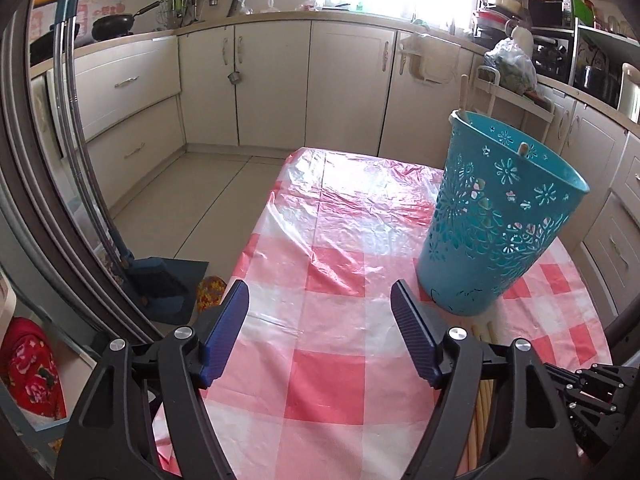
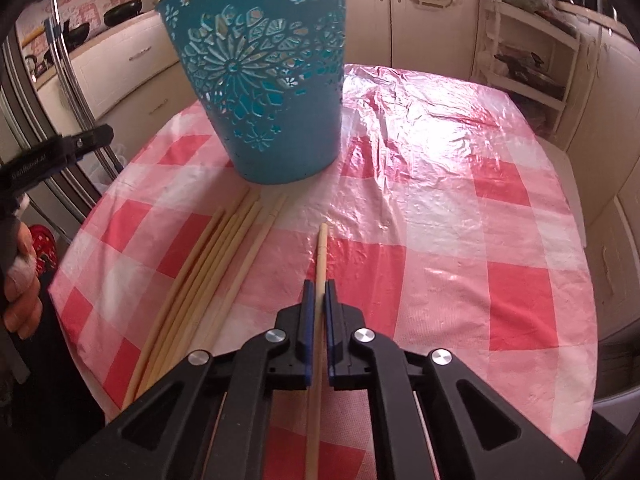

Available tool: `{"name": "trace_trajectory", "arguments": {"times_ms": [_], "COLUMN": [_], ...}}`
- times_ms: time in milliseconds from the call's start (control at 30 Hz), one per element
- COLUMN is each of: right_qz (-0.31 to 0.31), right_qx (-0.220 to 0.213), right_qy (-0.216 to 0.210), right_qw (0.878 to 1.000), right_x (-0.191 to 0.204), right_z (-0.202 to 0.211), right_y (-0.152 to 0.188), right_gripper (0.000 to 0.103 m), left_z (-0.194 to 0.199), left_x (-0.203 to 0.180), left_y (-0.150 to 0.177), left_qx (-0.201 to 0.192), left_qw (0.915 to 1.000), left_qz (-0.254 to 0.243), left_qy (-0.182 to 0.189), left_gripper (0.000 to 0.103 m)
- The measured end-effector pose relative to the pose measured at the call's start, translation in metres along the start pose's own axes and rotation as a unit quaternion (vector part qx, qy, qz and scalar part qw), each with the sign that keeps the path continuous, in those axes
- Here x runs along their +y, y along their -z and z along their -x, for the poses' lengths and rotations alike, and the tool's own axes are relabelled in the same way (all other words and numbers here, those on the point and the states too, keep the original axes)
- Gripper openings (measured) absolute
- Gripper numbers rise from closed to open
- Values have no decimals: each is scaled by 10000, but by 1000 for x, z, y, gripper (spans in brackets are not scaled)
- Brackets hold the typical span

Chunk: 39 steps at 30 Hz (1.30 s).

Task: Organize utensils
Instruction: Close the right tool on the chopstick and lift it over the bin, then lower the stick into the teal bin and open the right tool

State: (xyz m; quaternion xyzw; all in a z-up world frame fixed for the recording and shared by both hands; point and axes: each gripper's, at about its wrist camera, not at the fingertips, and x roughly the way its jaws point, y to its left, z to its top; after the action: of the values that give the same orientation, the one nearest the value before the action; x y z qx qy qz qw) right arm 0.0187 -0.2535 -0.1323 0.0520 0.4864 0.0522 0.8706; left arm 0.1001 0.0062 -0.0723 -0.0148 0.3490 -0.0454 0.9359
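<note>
Chopstick (image 2: 320, 264) is clamped between my right tongs (image 2: 318, 292), its tip pointing at the blue basket (image 2: 264, 80) near the tabletop's (image 2: 500, 208) far-left corner. My left tongs (image 1: 320, 304) stand apart, empty. Held far from its tip, it could swing, miss the rim, or tip the light basket.

Loose chopsticks (image 2: 208, 276) beside teal basket (image 2: 272, 80)

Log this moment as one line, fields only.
right gripper: shut on chopstick | left gripper: open, idle | basket: upright on table | loose chopsticks: beside basket
</note>
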Motion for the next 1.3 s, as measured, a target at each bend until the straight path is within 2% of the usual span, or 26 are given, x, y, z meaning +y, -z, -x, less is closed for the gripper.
{"name": "trace_trajectory", "arguments": {"times_ms": [167, 400, 533, 667, 867, 1033, 1100, 1300], "right_qz": [-633, -1136, -1222, -1155, -1050, -1209, -1196, -880], "right_qx": [-286, -776, -1217, -1862, -2837, -3514, -3597, -3395], "right_qy": [-674, -1516, -1865, -2076, -1899, -1227, -926, -322], "right_qw": [9953, 9788, 9672, 9533, 9340, 9202, 9207, 9359], "right_x": [-18, -21, -18, -11, 8, 17, 17, 21], "right_z": [18, 51, 78, 106, 118, 100, 90, 52], "right_y": [-7, -25, -43, -83, -158, -195, -199, -198], "right_gripper": [6, 6, 6, 6, 6, 6, 6, 6], "left_z": [-6, -11, -16, -17, -24, -33, -35, -42], "left_x": [-4, -4, -2, -3, -3, 0, 1, 6], "left_y": [4, 9, 12, 15, 21, 26, 27, 31], "left_qx": [117, 228, 306, 327, 420, 535, 562, 631], "left_qw": [9999, 9997, 9995, 9994, 9991, 9985, 9983, 9975], "left_qz": [-23, -29, 17, 10, 49, 144, 161, 300], "left_qy": [-20, -24, -50, -61, -60, -7, 2, 74], "left_gripper": [72, 74, 75, 77, 80, 81, 82, 82]}}
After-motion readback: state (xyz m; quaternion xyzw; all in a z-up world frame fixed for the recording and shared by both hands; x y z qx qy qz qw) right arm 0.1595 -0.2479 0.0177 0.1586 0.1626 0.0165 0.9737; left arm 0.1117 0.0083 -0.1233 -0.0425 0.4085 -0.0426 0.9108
